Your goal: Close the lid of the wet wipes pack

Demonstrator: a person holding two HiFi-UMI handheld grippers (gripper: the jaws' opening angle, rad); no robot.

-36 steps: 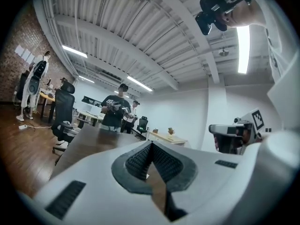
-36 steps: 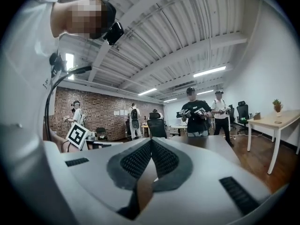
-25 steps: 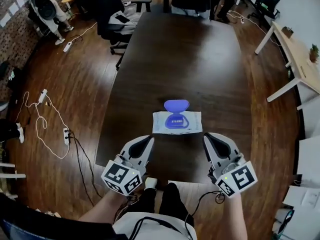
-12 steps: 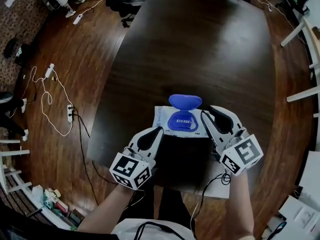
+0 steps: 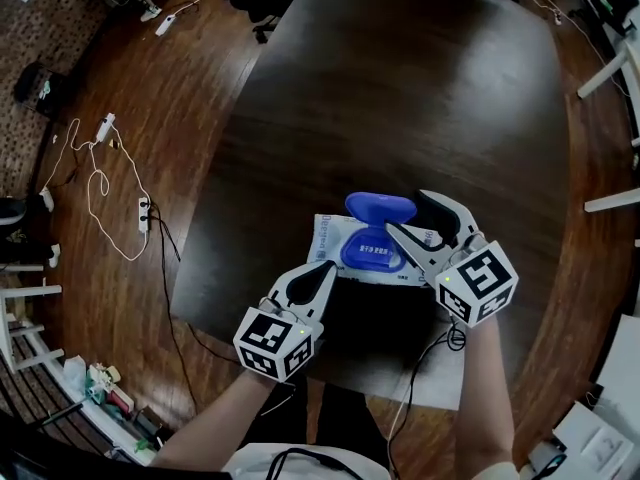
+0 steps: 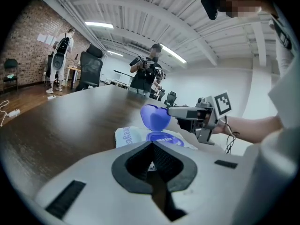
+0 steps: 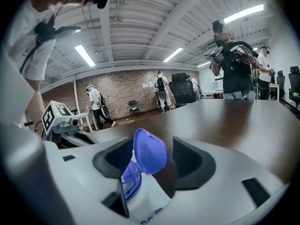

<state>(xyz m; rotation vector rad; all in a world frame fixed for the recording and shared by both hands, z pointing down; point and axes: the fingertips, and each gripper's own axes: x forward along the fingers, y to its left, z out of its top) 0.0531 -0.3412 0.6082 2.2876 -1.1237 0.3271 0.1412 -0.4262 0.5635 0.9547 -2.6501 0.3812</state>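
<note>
Both grippers have come down over the table [image 5: 300, 168] to the wet wipes pack [image 5: 335, 238] near its front edge, blue lid [image 5: 380, 208] upright. Your right gripper [image 5: 414, 218] is opening its jaws, with the lid between them but not clamped, while your left gripper [image 5: 325, 269], jaws together, sits beside the pack. Steady the pack and press the lid's back down toward you.

We can read no whole word anywhere. The wet wipes pack [image 5: 328, 240] bears blue lettering along its left end, too blurred for us to spell out. The white print on its blue label [image 5: 372, 249] is too small. The left cube [image 5: 277, 343] and right cube [image 5: 480, 283] show only square black-and-white code markers
</note>
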